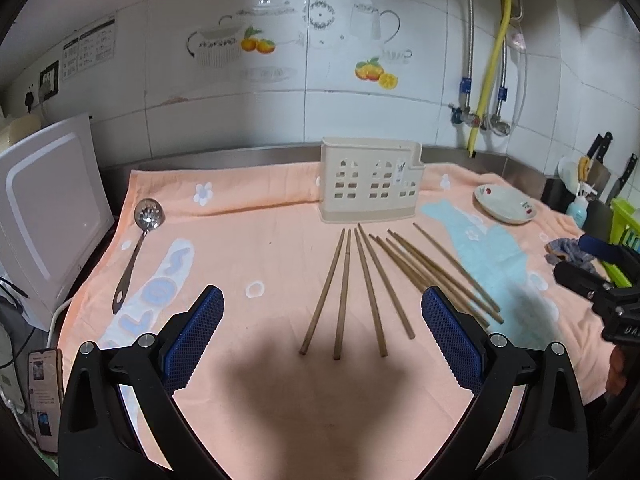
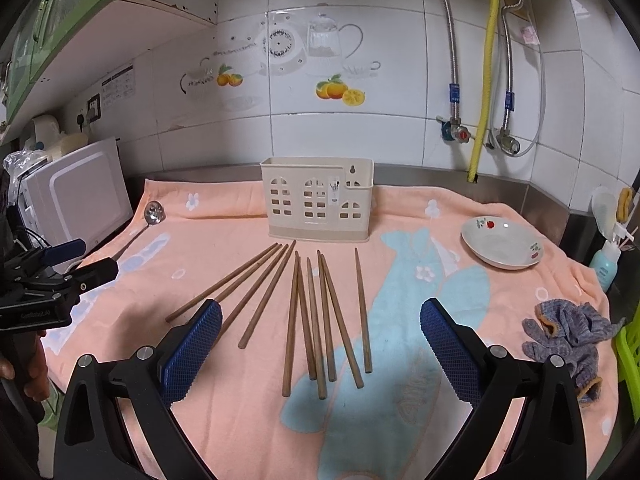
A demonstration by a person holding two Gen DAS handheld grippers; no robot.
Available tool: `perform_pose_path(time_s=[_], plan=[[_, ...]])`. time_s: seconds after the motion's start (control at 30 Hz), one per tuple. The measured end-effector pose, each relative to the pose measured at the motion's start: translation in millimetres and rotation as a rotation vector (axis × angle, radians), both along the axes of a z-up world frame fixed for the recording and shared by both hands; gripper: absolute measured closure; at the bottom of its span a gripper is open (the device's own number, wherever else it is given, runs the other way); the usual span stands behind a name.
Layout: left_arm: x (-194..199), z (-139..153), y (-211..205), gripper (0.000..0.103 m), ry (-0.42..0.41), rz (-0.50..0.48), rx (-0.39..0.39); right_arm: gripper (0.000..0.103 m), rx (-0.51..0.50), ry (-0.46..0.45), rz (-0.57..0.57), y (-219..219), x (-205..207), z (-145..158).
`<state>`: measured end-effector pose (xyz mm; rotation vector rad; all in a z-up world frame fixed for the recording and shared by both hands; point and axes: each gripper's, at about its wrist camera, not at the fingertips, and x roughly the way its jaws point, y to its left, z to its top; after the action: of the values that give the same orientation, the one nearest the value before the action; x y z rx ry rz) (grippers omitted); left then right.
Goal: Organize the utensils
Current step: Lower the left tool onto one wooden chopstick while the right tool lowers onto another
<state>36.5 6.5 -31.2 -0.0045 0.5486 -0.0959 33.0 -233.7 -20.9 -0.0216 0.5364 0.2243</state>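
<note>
Several brown wooden chopsticks (image 1: 362,292) lie fanned out on the peach towel (image 1: 260,240); they also show in the right wrist view (image 2: 316,320). A beige slotted utensil holder (image 1: 370,186) stands upright behind them, also in the right wrist view (image 2: 318,200). A metal slotted spoon (image 1: 136,248) lies at the left, also in the right wrist view (image 2: 148,220). My left gripper (image 1: 322,320) is open and empty, hovering in front of the chopsticks. My right gripper (image 2: 320,332) is open and empty above the chopsticks' near ends.
A white flowered dish (image 2: 502,244) sits at the right on the towel (image 2: 400,400). A grey knitted glove (image 2: 568,332) lies near the right edge. A white microwave (image 1: 48,216) stands at the left. A phone (image 1: 44,396) lies at the left front. Knives (image 1: 600,152) stand at the far right.
</note>
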Motion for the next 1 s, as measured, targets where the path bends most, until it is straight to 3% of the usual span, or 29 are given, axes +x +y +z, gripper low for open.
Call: perform_pose_path(time_s=[0.4, 0.47, 0.53, 0.83, 1.0], plan=[[33, -20, 7, 0.006, 0.069, -0.002, 0.004, 0.008, -0.012, 0.078, -0.016, -8, 29, -23], [40, -23, 8, 0.006, 0.078, -0.005, 0.013, 0.013, -0.01, 0.099, -0.022, -11, 37, -29], [45, -26, 7, 0.008, 0.086, -0.007, 0.027, 0.025, -0.011, 0.124, -0.023, -13, 43, -35], [69, -42, 7, 0.026, 0.139, -0.053, 0.039, 0.044, -0.004, 0.212, -0.045, -21, 68, -63], [81, -53, 1, 0.027, 0.169, -0.075, 0.05, 0.057, 0.001, 0.236, -0.043, -22, 78, -73]])
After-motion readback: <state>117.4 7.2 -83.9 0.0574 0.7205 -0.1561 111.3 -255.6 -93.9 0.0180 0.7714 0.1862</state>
